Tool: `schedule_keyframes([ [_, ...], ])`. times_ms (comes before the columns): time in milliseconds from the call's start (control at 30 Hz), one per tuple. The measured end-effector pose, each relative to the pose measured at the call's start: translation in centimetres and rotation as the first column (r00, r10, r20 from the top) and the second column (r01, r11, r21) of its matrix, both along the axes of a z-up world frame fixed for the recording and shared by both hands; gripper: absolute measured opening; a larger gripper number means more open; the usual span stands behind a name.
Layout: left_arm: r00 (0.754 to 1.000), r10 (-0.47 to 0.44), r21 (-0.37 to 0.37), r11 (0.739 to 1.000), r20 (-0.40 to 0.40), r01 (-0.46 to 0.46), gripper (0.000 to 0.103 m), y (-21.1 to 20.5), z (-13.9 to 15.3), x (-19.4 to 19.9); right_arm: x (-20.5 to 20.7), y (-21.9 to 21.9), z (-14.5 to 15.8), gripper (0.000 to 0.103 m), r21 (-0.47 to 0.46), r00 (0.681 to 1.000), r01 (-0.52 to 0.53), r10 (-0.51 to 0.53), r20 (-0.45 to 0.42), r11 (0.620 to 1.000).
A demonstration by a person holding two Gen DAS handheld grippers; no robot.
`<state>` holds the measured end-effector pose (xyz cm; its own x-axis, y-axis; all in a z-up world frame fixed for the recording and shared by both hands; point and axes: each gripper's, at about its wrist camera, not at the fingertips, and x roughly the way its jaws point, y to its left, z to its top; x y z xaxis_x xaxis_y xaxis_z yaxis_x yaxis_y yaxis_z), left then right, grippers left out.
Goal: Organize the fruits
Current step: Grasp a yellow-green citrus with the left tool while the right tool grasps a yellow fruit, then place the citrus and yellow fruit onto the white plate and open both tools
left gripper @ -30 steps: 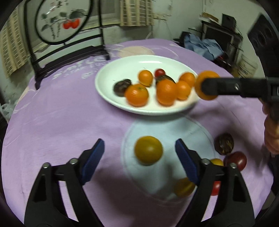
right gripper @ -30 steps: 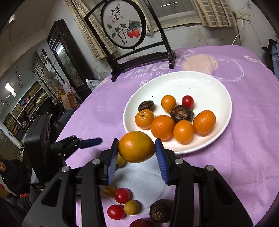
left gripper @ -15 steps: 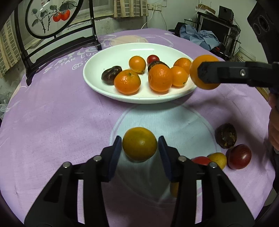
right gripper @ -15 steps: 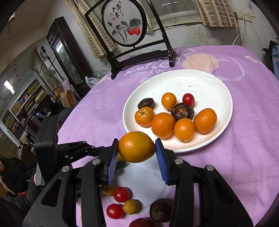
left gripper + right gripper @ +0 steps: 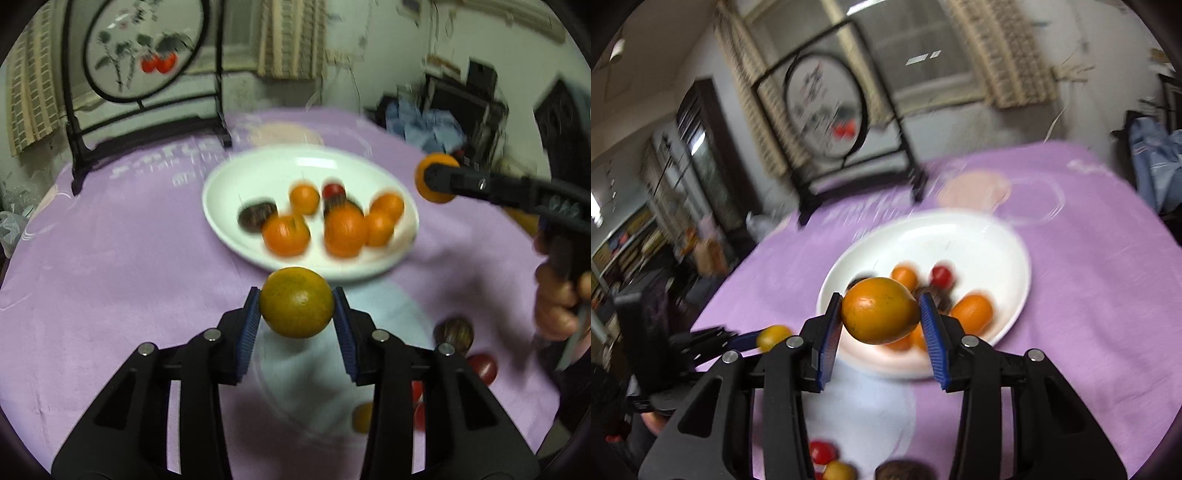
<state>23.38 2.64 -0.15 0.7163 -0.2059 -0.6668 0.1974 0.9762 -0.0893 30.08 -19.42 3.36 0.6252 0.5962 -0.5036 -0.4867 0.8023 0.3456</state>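
Left tool (image 5: 296, 317): your blue pads press on both sides of a yellow-green orange (image 5: 296, 302), which hangs clear above the surface (image 5: 110, 266).
Right tool (image 5: 880, 319): you have it clamped on a larger orange fruit (image 5: 879, 310), gripped at both sides and held in the air in front of the plate's near rim. In the left wrist view this tool (image 5: 428, 181) comes in from the right, level with the plate's right edge.
White plate (image 5: 258, 173): it sits at the middle of the purple cloth, beyond both tools, with several oranges (image 5: 286, 234), two dark wrinkled fruits and one small red tomato (image 5: 333, 190) bunched in its near half. The far half is bare.
Loose fruit on the surface: to the near right of the plate lie a dark brown fruit (image 5: 453, 332), a dark red tomato (image 5: 482, 367) and a small yellow fruit (image 5: 362, 417), close together; more is hidden behind your left tool.
Your right hand (image 5: 557, 295): it grips the handle at the right edge.
Sharpness: both views are blurred, so fine detail on the plate is unclear.
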Motion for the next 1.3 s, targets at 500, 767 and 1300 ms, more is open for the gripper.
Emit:
schedule_keyframes([
  [500, 0.985, 0.171, 0.017, 0.985, 0.023, -0.171, 0.08, -1.6, 0.7, 9.4, 6.3, 0.1, -3.3, 0.055, -0.052, 0.994, 0.063, -0.067, -0.087, 0.997],
  [767, 0.971, 0.222, -0.015, 0.975, 0.094, -0.221, 0.095, 0.4, 3.2, 4.6, 2.7, -0.7, -1.4, 0.066, -0.036, 0.998, -0.001, -0.002, -0.071, 0.999],
  [1300, 0.973, 0.229, -0.001, 0.973, -0.003, -0.229, 0.099, 2.8, 0.9, -2.5, -9.0, -2.4, -4.3, 0.066, -0.07, 0.971, -0.159, 0.143, -0.19, 0.985],
])
